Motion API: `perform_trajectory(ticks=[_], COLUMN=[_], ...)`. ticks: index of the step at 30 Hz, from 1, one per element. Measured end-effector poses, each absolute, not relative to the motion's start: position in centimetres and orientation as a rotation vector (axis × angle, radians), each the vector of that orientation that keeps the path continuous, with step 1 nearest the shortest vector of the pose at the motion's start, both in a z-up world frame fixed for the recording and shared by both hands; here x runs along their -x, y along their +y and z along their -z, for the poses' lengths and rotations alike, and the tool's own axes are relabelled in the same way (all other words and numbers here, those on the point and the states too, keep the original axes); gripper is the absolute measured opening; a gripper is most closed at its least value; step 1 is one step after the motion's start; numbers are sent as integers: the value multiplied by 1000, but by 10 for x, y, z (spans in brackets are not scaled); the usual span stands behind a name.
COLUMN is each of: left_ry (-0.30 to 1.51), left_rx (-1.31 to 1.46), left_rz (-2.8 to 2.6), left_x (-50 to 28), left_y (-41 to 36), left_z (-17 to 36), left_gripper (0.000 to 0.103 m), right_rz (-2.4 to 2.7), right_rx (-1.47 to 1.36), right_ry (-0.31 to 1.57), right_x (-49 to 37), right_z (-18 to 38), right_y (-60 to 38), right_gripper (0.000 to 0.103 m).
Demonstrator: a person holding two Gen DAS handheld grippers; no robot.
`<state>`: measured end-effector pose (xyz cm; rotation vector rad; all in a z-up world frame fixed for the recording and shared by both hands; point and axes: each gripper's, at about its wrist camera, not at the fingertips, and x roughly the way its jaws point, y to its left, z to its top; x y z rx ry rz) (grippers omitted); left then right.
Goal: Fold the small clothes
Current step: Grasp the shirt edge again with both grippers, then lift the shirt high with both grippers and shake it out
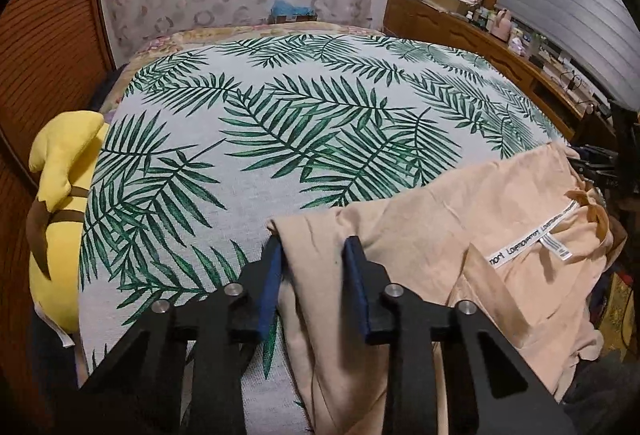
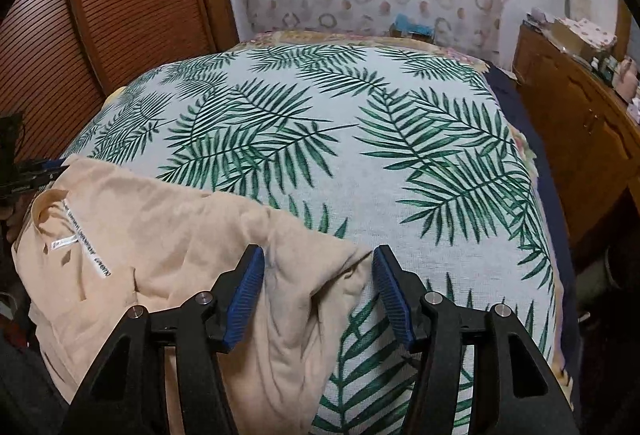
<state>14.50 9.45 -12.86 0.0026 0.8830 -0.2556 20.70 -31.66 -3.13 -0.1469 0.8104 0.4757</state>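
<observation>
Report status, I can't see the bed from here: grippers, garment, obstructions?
Left hand-held gripper open, straddling the peach garment edge. Right hand-held gripper open over its other corner. Garment rumpled, unfolded on the leaf-print cover. Nothing blocking.

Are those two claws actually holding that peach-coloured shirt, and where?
Not gripped: both the left gripper and right gripper are open, each straddling a bunched edge of the peach shirt.

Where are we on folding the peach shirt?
Early. Done: the peach shirt is on the leaf-print bedspread, label facing up. In hand: the left gripper and right gripper both sit open with a shirt edge between their fingers, neither clamped. Left: no neat fold shows; the shirt lies rumpled near the bed's front edge, so grasping, spreading and folding all remain.
</observation>
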Motion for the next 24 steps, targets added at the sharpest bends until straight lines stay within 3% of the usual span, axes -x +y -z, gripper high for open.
perform_trajectory(ticks=[4,6,8,9,10,11,17,24], left_ry=[888,887,881,876,872,858,687,499], left_rx=[10,17,8,5,-4,-15,56,97], left_rz=[260,270,258,239,228,219,221,241], left_x=[-145,-146,-144,-142,-140,-137,-95,-40], left_y=[95,94,91,90,89,88,95,100], left_z=[128,128,127,126,125,122,73,13], left_gripper=[24,14,11,10,9,9,8,8], right_rz=[-493,-495,-510,-522,-545,-548,-542,-538], right_rx=[151,162,165,158,145,138,28,28], right_ry=[813,808,802,802,810,812,713,505], right_x=[-205,-204,-203,-202,-201,-199,-165,-97], right_z=[32,33,34,34,35,35,21,-46], right_y=[-309,-304,-301,-299,-299,-299,-317,-334], right_gripper=[59,55,42,26,16,14,10,10])
